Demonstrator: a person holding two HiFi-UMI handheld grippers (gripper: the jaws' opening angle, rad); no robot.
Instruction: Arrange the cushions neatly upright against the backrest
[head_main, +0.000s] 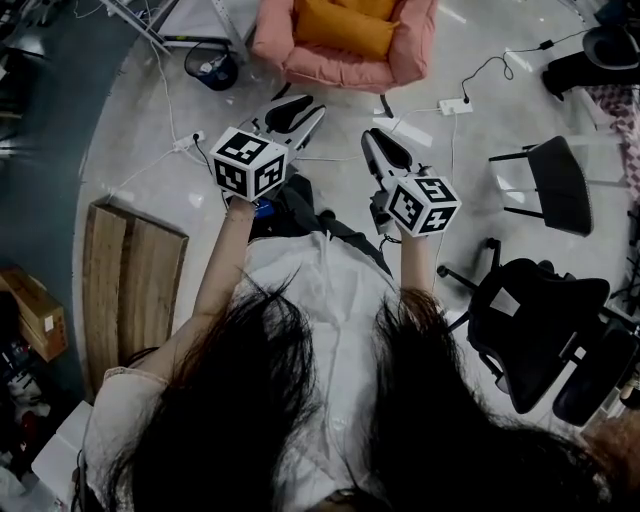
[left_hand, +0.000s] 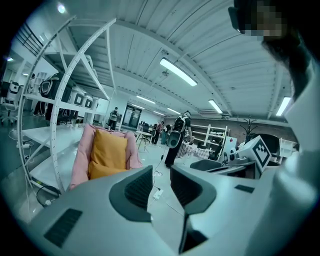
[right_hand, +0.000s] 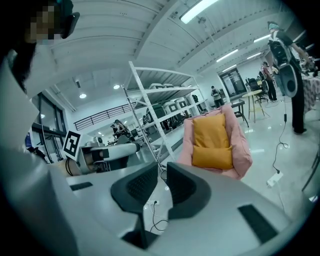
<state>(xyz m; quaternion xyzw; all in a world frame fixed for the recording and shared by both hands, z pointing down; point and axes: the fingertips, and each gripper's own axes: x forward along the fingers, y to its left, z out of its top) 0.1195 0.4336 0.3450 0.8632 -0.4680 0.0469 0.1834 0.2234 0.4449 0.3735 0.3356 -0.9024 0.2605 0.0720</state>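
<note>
The left gripper (head_main: 296, 110) had its two grey plastic jaws spread a moderate way. The left gripper view (left_hand: 161, 175) showed only pale floor and a cable in the gap between the ribbed black pads, so it held nothing. The right gripper (head_main: 380, 148) had its jaws nearly together, with only a thin slit between the pads. The right gripper view (right_hand: 162, 175) showed nothing caught in that slit and nothing touching the pads. Each of the two grippers carried one cube with black-and-white square markers at its rear, and both pointed towards the chair from well short of it.

The task's things sat in the soft pink fabric armchair (head_main: 400, 60), which stood alone on the glossy pale floor (head_main: 150, 110). The right gripper view showed two mustard-yellow cushions. The taller rectangular cushion (right_hand: 210, 131) stood upright against the padded backrest. The shorter, plumper cushion (right_hand: 212, 156) lay in front of it on the seat, touching its lower edge. From the head view they merged into one orange mass (head_main: 345, 25).

A flat wooden slatted panel (head_main: 130, 290) lay on the floor at the left. One white power strip (head_main: 455, 105) with a trailing black cable lay near the armchair. A black mesh office chair (head_main: 540, 320) stood at the right, and white metal shelving (right_hand: 150, 100) rose behind.
</note>
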